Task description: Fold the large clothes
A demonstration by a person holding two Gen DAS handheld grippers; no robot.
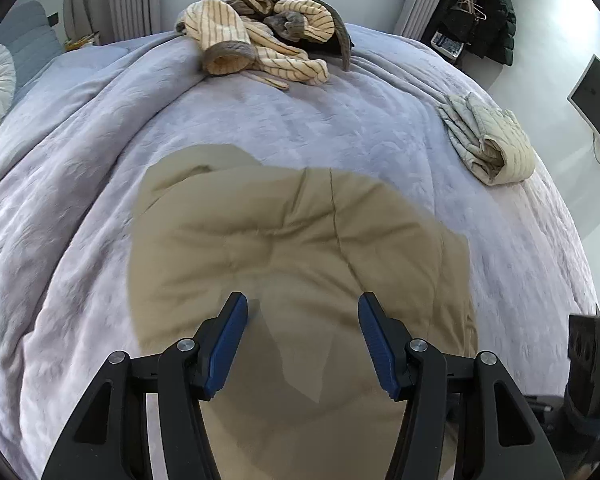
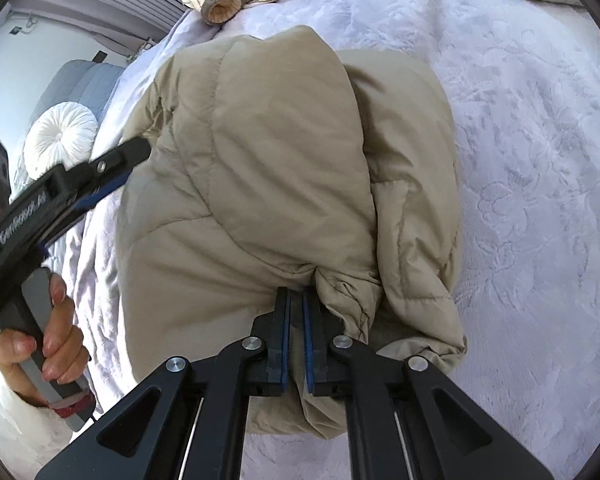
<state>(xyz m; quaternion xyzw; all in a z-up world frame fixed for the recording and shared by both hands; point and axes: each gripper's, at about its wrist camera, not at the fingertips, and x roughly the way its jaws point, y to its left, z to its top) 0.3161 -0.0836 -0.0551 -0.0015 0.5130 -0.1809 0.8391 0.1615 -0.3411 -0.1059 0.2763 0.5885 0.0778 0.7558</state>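
Observation:
A puffy beige quilted jacket [image 1: 300, 232] lies folded into a thick bundle on the lilac bed cover [image 1: 340, 120]. My left gripper [image 1: 303, 298] hovers open above its near part, with nothing between the blue pads. In the right wrist view that left gripper [image 2: 124, 160] sits at the jacket's left side, a hand [image 2: 56, 320] around its handle. My right gripper [image 2: 296, 292] is nearly closed at the near edge of the jacket [image 2: 260, 160]. The fabric puckers into its tips, and a thin fold seems pinched between the pads.
A heap of cream striped clothing [image 1: 260, 12] lies at the bed's far end. A folded pale quilted garment [image 1: 488, 140] rests near the right edge. A white round cushion [image 2: 62, 136] is at the left, with a monitor [image 1: 596, 96] and hanging dark coats [image 1: 488, 8] beyond the bed.

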